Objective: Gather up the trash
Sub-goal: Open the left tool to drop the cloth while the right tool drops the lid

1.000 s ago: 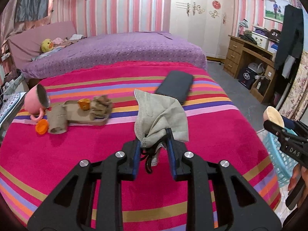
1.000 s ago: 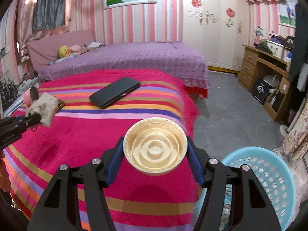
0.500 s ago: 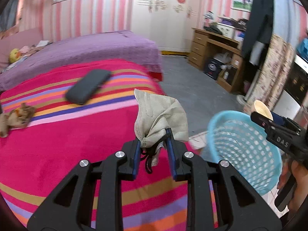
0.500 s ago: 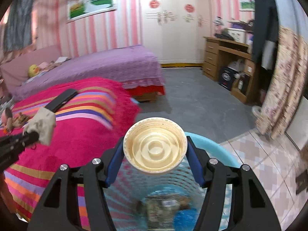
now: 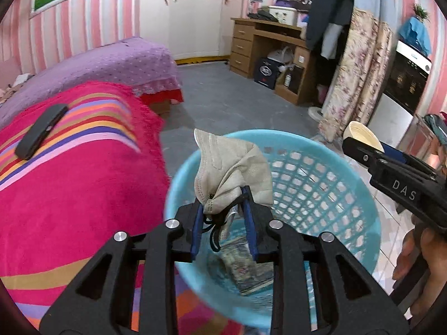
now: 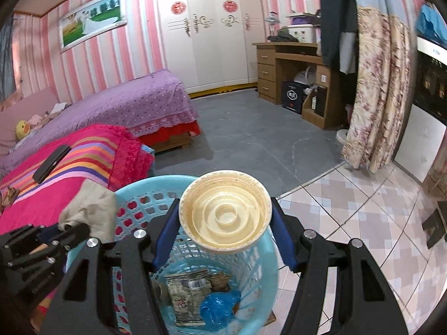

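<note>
A crumpled beige face mask (image 5: 232,164) stands up between the blue pads of my left gripper (image 5: 222,203), whose jaws are opening while the pads still touch it. It hangs over the light-blue mesh basket (image 5: 321,189). In the right wrist view the mask (image 6: 92,209) and left gripper (image 6: 75,229) sit at the basket's left rim (image 6: 145,203). My right gripper (image 6: 225,217) is shut on a round cream plastic lid (image 6: 225,206), held above the basket's mouth. From the left wrist view this lid (image 5: 360,132) and the right gripper (image 5: 360,145) are just past the basket's right rim.
Inside the basket lie a printed wrapper (image 6: 187,293) and a blue bag (image 6: 218,307). The bed's pink striped blanket (image 5: 69,195), with a black phone (image 5: 42,131) on it, borders the basket on the left. A wooden desk (image 6: 293,64) and floral curtain (image 6: 377,97) stand beyond. A hand (image 5: 413,251) grips the right tool.
Both grippers have swung from over the bed to above the blue basket. The left jaws have spread slightly around the mask. The lid stays gripped on the right.
</note>
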Demonstrator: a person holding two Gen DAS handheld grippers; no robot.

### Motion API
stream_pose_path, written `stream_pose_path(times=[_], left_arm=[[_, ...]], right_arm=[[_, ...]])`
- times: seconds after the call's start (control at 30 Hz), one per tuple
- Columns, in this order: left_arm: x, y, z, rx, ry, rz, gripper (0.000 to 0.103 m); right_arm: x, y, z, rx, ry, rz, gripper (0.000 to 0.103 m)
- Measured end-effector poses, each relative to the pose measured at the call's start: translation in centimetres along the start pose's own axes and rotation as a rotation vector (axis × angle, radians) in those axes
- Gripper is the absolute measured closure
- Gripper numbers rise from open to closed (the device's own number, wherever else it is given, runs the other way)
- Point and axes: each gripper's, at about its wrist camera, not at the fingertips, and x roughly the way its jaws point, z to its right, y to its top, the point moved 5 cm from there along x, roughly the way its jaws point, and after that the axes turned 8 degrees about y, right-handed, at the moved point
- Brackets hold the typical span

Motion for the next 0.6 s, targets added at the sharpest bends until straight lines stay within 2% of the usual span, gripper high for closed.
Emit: stream_pose_path(times=[0.03, 0.1, 0.3, 0.6], left_arm=[[0.2, 0.1, 0.5, 0.005, -0.003, -0.005, 0.068], [0.2, 0.3, 0.9, 0.022, -0.009, -0.005, 0.044], [-1.0, 0.9, -0.9, 0.031, 0.059, 0.056, 0.015], [-1.6, 0.2, -7.3, -0.008, 0.206, 0.072, 0.008]], right_arm=[[0.0, -0.1, 0.3, 0.007, -0.002, 0.001, 0.042], [0.0, -0.2, 0.5, 0.013, -0.003, 0.001, 0.042], [-0.1, -0.3, 0.6, 0.007, 0.0, -0.003, 0.042], [0.8, -0.6, -1.7, -0.024, 0.02, -0.022, 0.042]])
